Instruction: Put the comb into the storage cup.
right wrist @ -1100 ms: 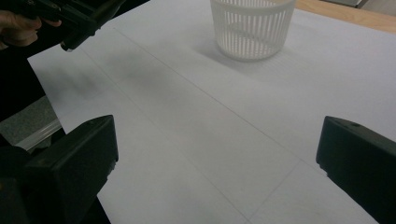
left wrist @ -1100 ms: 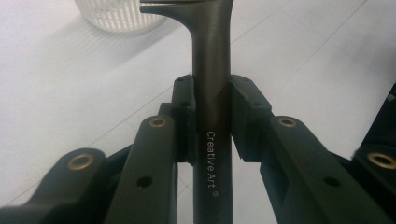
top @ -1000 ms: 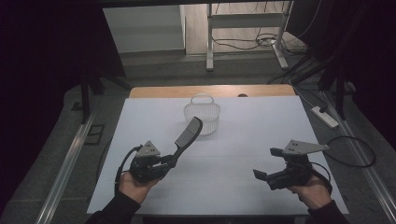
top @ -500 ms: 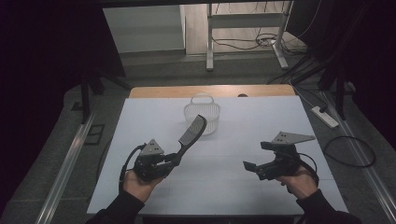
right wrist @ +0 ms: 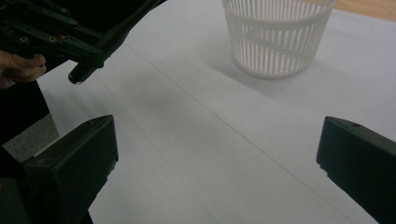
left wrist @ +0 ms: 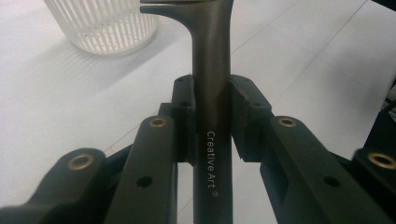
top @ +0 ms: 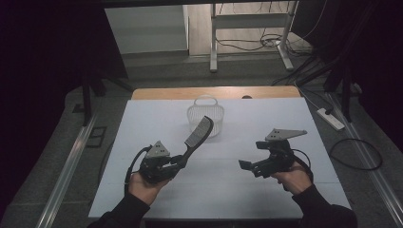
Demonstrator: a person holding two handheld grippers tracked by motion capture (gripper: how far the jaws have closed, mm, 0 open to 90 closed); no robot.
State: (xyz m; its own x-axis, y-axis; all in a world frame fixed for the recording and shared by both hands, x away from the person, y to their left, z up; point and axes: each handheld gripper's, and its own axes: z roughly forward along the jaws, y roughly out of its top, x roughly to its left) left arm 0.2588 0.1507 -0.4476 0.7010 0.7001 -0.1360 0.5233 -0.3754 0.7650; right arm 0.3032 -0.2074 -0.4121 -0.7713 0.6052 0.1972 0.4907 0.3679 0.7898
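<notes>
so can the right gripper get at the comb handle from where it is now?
Probably yes. The right gripper is open and empty, jaws pointing toward the comb. Only bare table lies between them, though the left gripper covers the handle's middle.

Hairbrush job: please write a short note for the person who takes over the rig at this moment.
Left gripper: shut on the hairbrush handle, holding it above the table, head pointing toward the basket.
Right gripper: open, nothing between its fingers, above the table to the right.
White basket: upright at the far middle of the table; nothing visible inside.
Done: brush picked up.
Left: probably place it into the basket.
</notes>
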